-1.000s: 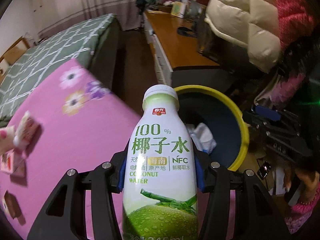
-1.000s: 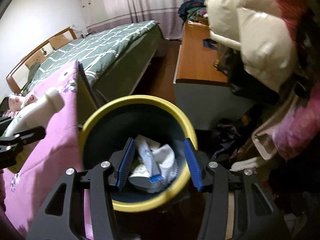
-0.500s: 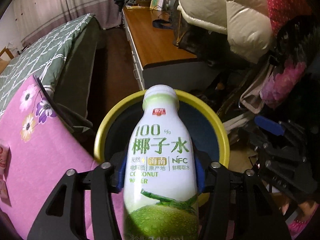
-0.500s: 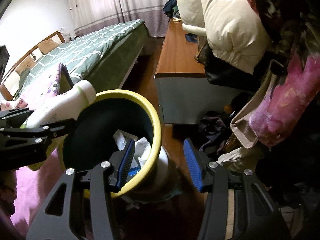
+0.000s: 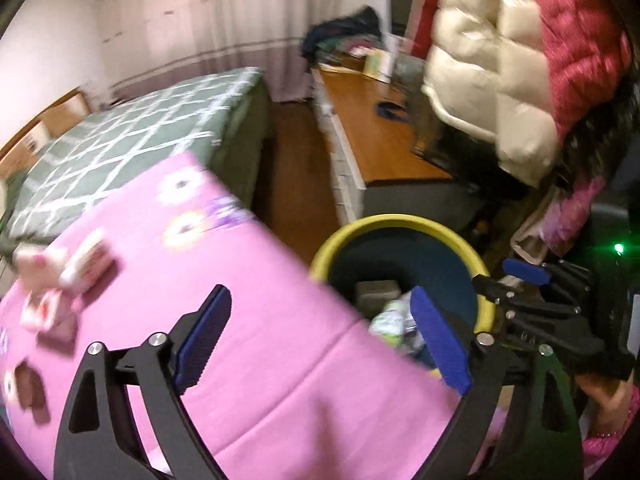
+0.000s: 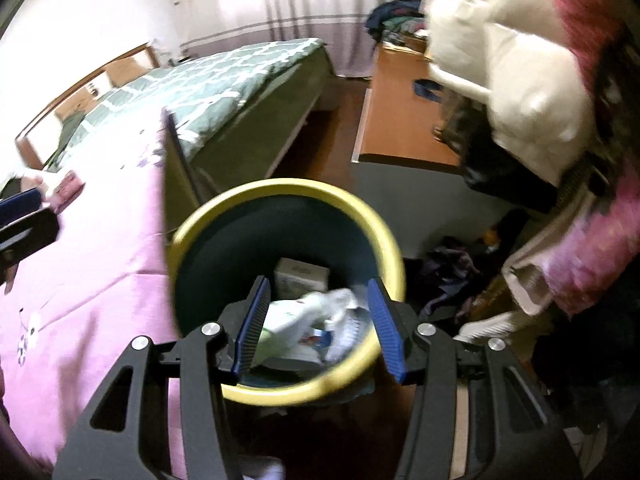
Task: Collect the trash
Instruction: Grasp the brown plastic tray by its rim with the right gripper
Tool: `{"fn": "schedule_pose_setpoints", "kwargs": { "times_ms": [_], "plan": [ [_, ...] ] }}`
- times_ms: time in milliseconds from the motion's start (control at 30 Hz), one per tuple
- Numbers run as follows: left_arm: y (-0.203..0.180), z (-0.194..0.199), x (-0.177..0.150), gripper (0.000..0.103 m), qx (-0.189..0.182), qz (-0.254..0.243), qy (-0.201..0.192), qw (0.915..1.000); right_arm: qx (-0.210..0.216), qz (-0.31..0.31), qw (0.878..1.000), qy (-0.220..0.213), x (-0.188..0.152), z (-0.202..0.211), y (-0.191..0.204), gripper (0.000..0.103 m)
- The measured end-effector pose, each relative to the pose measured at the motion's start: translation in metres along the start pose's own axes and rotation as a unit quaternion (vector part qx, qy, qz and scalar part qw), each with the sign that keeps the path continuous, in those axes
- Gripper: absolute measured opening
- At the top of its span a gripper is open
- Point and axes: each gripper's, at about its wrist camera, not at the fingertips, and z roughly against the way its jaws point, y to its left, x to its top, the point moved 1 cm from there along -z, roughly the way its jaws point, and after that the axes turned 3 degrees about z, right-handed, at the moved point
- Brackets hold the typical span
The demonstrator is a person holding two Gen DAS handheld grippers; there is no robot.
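**A:** What is nearest in the left wrist view?

**B:** The left hand-held gripper [image 5: 320, 340], its blue pads spread wide and opening further, with nothing between them. Beneath it lies a pink floral cloth [image 5: 260, 360] over what looks like a table. Small pink-and-white wrappers [image 5: 80, 268] are scattered on the cloth towards the left edge; the blur hides what they are.

**B:** Just past the cloth's edge stands a yellow-rimmed bin [image 5: 400, 224], dark inside.

**A:** And the right one?

**B:** The right hand-held gripper [image 6: 316, 320] is about half open and hangs over the same bin [image 6: 288, 188]. Its pads frame the contents but press on nothing that I can make out. Inside lie a green-and-white bottle [image 6: 288, 320], crumpled paper [image 6: 344, 300] and a small box [image 6: 300, 276].

**A:** Farther back?

**B:** A bed with a green checked cover [image 5: 132, 148], a long wooden sideboard [image 5: 380, 140], puffy jackets [image 5: 500, 60] hanging at the right, and curtains [image 6: 312, 0].

**A:** What could go wrong?

**B:** The wrappers look light and flat, so a hurried pinch could slide off them. The two grippers are close, so they could bump at the bin or tip it.
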Motion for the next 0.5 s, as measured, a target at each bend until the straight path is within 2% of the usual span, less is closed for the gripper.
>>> {"fn": "schedule_pose_setpoints", "kwargs": {
  "times_ms": [133,233,333,500],
  "plan": [
    [0.064,0.037,-0.030,0.093,0.044,0.057,-0.015,0.9973,0.030,0.039,0.999,0.001,0.011,-0.006,0.047,0.049],
    [0.115,0.066,-0.057,0.094,0.095,0.103,-0.023,0.9899,0.055,0.079,0.995,0.001,0.018,-0.011,0.095,0.049],
    [0.170,0.095,-0.091,0.094,0.144,0.156,-0.029,0.9767,0.088,0.120,0.989,0.003,0.025,-0.014,0.152,0.049],
    [0.238,0.128,-0.139,0.094,0.198,0.225,-0.032,0.9535,0.133,0.170,0.976,0.001,0.034,-0.014,0.233,0.049]
  ]
}}
